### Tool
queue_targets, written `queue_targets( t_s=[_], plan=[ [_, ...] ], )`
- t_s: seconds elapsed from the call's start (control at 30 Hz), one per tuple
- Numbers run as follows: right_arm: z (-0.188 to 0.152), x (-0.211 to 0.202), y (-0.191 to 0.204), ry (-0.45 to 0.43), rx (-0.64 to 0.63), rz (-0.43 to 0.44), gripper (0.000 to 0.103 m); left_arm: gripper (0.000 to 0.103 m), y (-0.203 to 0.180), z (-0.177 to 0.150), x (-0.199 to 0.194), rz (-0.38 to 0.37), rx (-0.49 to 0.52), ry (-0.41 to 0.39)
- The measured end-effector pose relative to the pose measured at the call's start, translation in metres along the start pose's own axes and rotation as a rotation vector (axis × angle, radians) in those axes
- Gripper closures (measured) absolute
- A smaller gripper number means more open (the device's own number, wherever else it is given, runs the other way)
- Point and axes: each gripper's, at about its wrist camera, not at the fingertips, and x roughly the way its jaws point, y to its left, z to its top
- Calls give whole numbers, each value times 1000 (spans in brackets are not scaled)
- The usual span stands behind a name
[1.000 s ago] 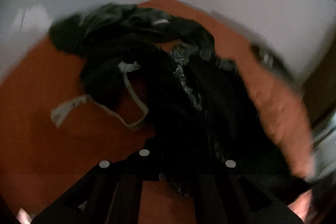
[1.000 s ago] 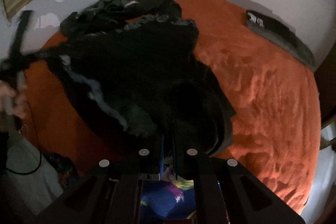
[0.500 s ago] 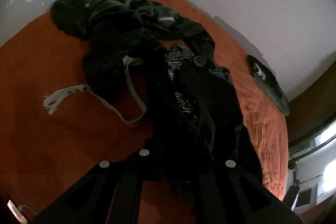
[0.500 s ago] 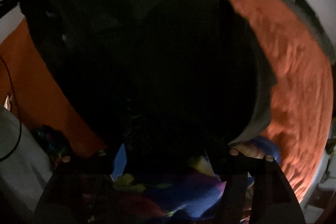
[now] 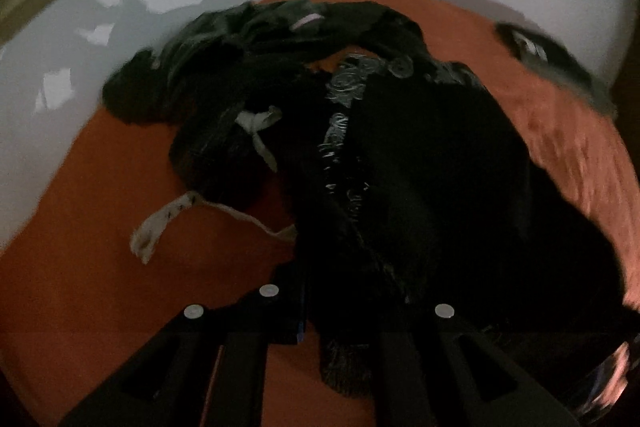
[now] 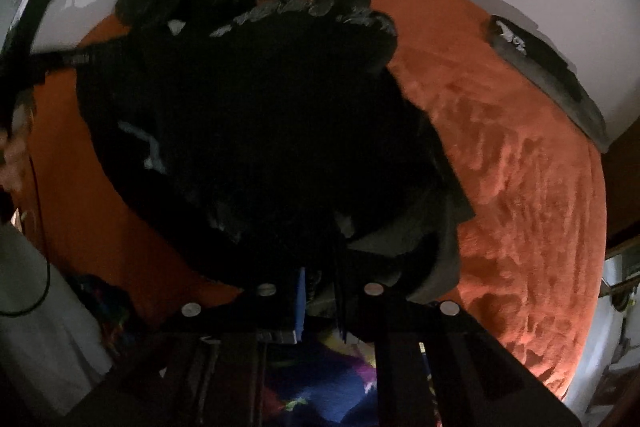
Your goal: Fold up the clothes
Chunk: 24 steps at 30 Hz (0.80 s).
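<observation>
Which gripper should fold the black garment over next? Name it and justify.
Probably left. The left gripper and right gripper both pinch the black garment, but orange bed lies bare beside the left.

A black fabric garment with silver-grey swirl print [image 5: 420, 163] hangs stretched and rumpled over the orange bed, its near edge at 6 o'clock. At 11 o'clock lies a crumpled heap of dark clothes [image 5: 224, 75], trailing a pale woven strap [image 5: 168, 223] toward 8 o'clock.
</observation>
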Motion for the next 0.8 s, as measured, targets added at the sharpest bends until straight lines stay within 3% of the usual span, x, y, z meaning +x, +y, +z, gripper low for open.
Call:
queue_targets(
  t_s=[0.2, 0.37, 0.47, 0.53, 0.6, 0.63, 0.8],
  plan=[
    [9, -34, 5, -110, -6, -18, 92, 88, -23, -9, 12, 26, 125, 38],
    [25, -67, 11, -233, -61, -59, 92, 79, -40, -15, 30, -72, 188, 140],
    [26, -70, 9, -242, -61, -59, 92, 78, -53, -20, 34, -84, 234, 159],
    [25, -71, 7, -244, -60, -58, 92, 78, -57, -21, 31, -94, 256, 126],
    [25, -73, 6, -246, -59, -57, 92, 86, -50, -17, 25, -150, 208, 97],
    [25, -73, 5, -247, -58, -56, 92, 94, -41, -13, 22, -192, 148, 90],
    [16, -60, -20, -194, 45, -48, 92, 96, 17, 8, -4, -288, -139, -17]
  ],
)
